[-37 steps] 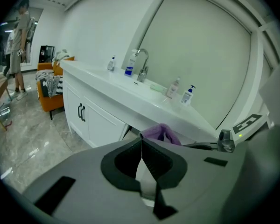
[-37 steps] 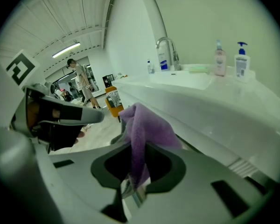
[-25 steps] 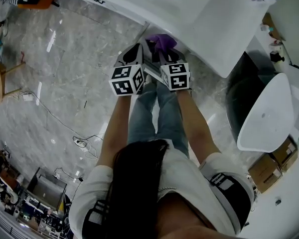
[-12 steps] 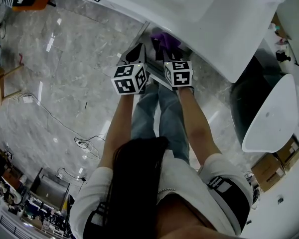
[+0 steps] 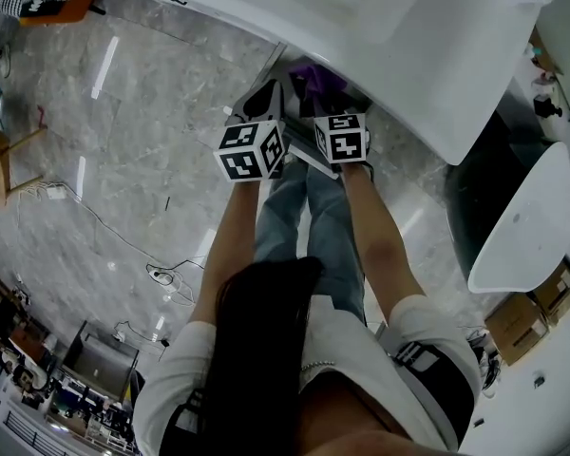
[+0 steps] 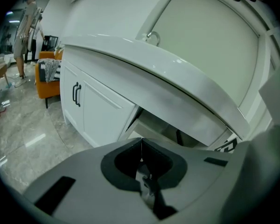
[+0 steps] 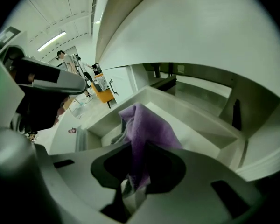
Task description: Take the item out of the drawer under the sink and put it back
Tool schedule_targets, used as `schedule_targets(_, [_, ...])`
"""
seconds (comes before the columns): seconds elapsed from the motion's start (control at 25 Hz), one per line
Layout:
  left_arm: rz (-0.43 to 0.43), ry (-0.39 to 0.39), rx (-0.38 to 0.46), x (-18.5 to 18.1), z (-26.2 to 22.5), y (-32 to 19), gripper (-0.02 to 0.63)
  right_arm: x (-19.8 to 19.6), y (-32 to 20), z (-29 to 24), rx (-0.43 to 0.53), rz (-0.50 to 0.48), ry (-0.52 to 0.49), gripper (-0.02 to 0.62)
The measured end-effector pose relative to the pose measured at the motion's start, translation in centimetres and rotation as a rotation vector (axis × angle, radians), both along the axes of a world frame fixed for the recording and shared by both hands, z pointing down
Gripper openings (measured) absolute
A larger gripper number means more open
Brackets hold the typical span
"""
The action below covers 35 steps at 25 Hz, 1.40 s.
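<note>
Crumpled purple cloth [image 7: 147, 129] over open drawer [image 7: 200, 125]

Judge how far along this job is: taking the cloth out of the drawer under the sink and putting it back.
Done: the drawer under the sink stands open and the purple cloth is picked up. In hand: the right gripper is shut on the cloth, holding it over the drawer; the left gripper is shut, empty. Left: lay it inside, release, probably close the drawer.

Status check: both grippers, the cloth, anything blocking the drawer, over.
Left gripper shut, empty. Right gripper shut on purple cloth, above open drawer. Nothing seen blocking.
</note>
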State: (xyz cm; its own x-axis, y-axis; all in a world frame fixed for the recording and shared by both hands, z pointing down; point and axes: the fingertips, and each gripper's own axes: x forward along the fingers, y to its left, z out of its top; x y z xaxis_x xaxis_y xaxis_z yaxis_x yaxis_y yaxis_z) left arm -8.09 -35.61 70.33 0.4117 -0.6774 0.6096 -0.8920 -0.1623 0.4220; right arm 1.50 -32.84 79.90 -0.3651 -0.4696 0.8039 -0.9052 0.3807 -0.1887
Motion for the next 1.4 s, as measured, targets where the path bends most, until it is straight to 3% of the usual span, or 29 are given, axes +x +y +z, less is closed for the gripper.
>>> schedule_targets(0.2, [0.027, -0.014, -0.015, 0.4, 0.3, 0.5, 0.005, -0.3, -0.2, 0.3, -0.026, 0.014, -0.014, 0.093])
schedule_targets(0.44, [0.033, -0.022, -0.013, 0.4, -0.2, 0.6, 0.003, -0.3, -0.2, -0.5, -0.029, 0.031, -0.066, 0.182])
schedule_targets(0.52, [0.036, -0.029, -0.007, 0.3, -0.5, 0.6, 0.004, -0.4, -0.2, -1.4, -0.025, 0.035, -0.092, 0.240])
schedule_targets(0.6, [0.035, -0.032, -0.017, 0.1, -0.7, 1.2, 0.004, -0.4, 0.6, -2.3, -0.027, 0.030, -0.101, 0.252])
schedule_targets(0.92, [0.012, -0.033, -0.007, -0.4, -4.5, 2.4, 0.003, -0.3, 1.9, -7.6, -0.013, 0.023, -0.133, 0.257])
schedule_targets(1.2, [-0.008, -0.020, 0.025, -0.3, -9.5, 3.1, 0.005, -0.2, 2.3, -13.7, 0.065, 0.024, -0.136, 0.254])
schedule_targets(1.4, [-0.010, -0.019, 0.071, 0.0, -13.5, 3.7, 0.004, -0.3, 2.6, -19.0, 0.144, 0.019, -0.157, 0.175])
